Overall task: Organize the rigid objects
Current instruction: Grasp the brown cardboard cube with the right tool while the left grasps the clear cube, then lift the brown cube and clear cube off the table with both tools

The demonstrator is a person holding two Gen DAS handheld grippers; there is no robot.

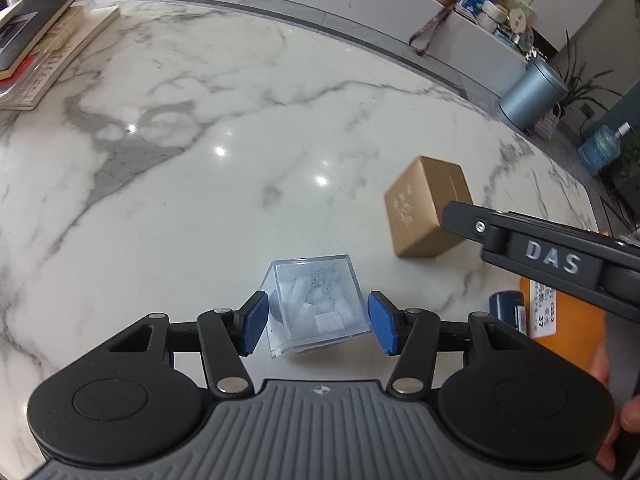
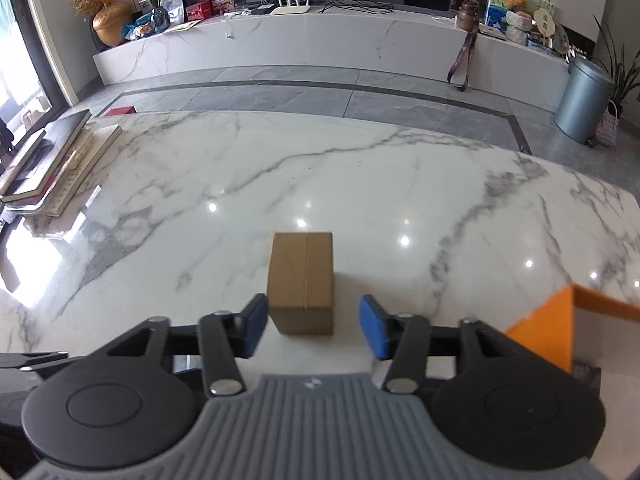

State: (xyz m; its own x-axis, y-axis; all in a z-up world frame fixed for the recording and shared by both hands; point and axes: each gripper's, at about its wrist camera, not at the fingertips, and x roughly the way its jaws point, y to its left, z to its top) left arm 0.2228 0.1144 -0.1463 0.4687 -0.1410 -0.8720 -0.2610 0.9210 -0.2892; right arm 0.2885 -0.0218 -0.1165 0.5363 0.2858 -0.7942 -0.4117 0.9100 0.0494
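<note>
A white marble worktop (image 2: pixel 360 184) with grey veins carries several small things. In the left wrist view, the left gripper (image 1: pixel 316 326) has its two blue pads spread wide on either side of a clear plastic box (image 1: pixel 314 304) holding white pieces. The box sits tilted on the worktop between the pads; a gap shows beside the right pad, and whether the left pad touches it cannot be told. Past it, toward the worktop's right edge, stands a tan cardboard box (image 1: pixel 426 208), with part of the right gripper's black body just in front of it.

In the right wrist view, the right gripper (image 2: pixel 312 326) is also wide open. The tan cardboard box (image 2: pixel 302 282) stands upright on the worktop between its blue pads, closer to the left pad, with a clear gap on the right side. An orange box (image 2: pixel 548 328) shows at the near right, by the worktop's near edge. A stack of books (image 2: pixel 52 164) lies at the worktop's far left corner. Beyond the worktop, a grey bin (image 2: pixel 582 98) stands on the floor.
</note>
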